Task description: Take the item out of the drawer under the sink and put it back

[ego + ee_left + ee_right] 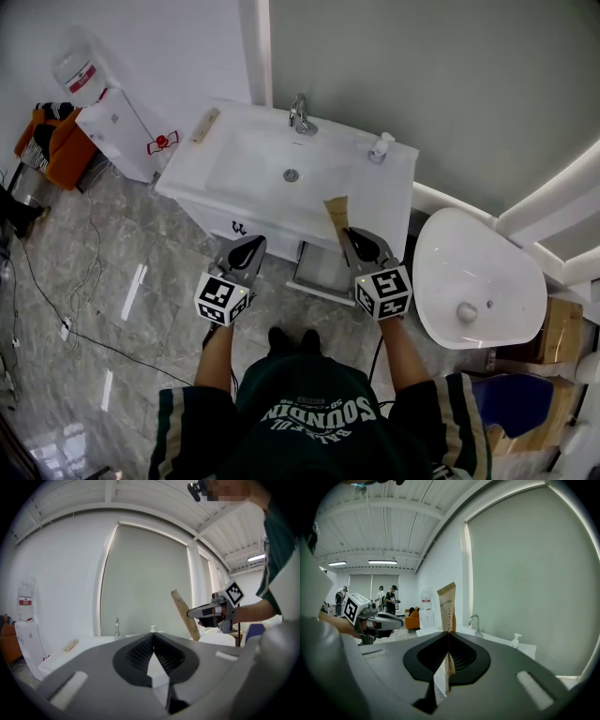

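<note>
View from above a white vanity. The right tool (350, 233) is clenched on a tan squeeze tube (337, 212), gripped by its lower end, so that most of its length stands upright above the jaw tips. The tube is therefore out of the drawer (323, 272), which stands pulled out below the sink (221, 172), directly under the raised tube. The left tool (254, 244) is clenched with nothing in it and hovers just beside the drawer's left end.

Likely faults: the grip sits low on a tall, soft tube, so the tube may pivot or slide between the pads as it is tilted for return. Its free end could also catch the drawer front or the front edge of the surface (395, 197) on the way down. The left tool, being close, may get in the way at the drawer.

The surface is white. It carries a chrome faucet (300, 114) at the back, a pump bottle (380, 147) at the right rear and a flat tan object (205, 125) at the left rear. A grey panel rises behind the vanity.

The floor (112, 291) is glossy grey marble tile with cables across it. A water dispenser (101, 98) and an orange seat (58, 142) stand to the left; a loose white oval basin (473, 277) and cardboard boxes (562, 330) lie to the right. The right gripper view shows a white slatted ceiling and people (389, 597) far down the room.
</note>
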`<state>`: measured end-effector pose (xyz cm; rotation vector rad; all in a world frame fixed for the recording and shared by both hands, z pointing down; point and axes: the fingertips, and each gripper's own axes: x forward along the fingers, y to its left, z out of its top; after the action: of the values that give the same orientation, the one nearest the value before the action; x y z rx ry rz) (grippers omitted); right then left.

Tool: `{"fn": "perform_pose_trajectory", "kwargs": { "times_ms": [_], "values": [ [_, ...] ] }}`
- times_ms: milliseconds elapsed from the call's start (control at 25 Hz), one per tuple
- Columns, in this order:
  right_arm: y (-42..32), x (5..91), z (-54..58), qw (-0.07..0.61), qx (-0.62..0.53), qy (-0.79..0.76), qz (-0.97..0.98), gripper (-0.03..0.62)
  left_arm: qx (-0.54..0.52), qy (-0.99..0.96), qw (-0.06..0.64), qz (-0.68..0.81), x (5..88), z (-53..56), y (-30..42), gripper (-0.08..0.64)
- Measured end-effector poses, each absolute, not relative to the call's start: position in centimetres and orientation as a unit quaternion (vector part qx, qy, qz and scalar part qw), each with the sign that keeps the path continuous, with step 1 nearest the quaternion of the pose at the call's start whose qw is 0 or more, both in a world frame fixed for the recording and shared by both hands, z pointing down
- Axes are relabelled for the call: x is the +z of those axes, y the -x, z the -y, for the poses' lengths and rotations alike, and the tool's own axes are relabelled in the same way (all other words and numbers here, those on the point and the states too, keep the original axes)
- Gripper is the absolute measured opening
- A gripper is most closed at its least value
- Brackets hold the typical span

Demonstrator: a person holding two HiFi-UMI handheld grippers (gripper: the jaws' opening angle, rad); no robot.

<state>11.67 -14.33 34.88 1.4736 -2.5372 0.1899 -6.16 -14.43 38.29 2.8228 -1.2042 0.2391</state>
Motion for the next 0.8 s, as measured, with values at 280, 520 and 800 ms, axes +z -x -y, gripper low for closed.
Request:
{"fn": "perform_pose_trajectory", "kwargs": {
  "times_ms": [280, 520, 800],
  "values": [
    [-11.3, 35.2, 14.3, 0.103, 0.066, -0.494, 0.861, 0.008, 0.08, -0.916, 0.037, 0.391, 38.8, 14.2, 6.3, 0.051],
    [-11.2, 38.3, 14.1, 0.123, 0.092, -0.486, 0.86, 0.008, 0.086, -0.914, 0.051, 0.394, 40.0, 14.2, 6.7, 0.051],
    [-10.9, 43.6, 13.4, 0.163, 0.125, -0.47, 0.858, 0.008, 0.105, -0.908, 0.082, 0.397, 43.3, 14.2, 7.5, 0.051]
  ]
}}
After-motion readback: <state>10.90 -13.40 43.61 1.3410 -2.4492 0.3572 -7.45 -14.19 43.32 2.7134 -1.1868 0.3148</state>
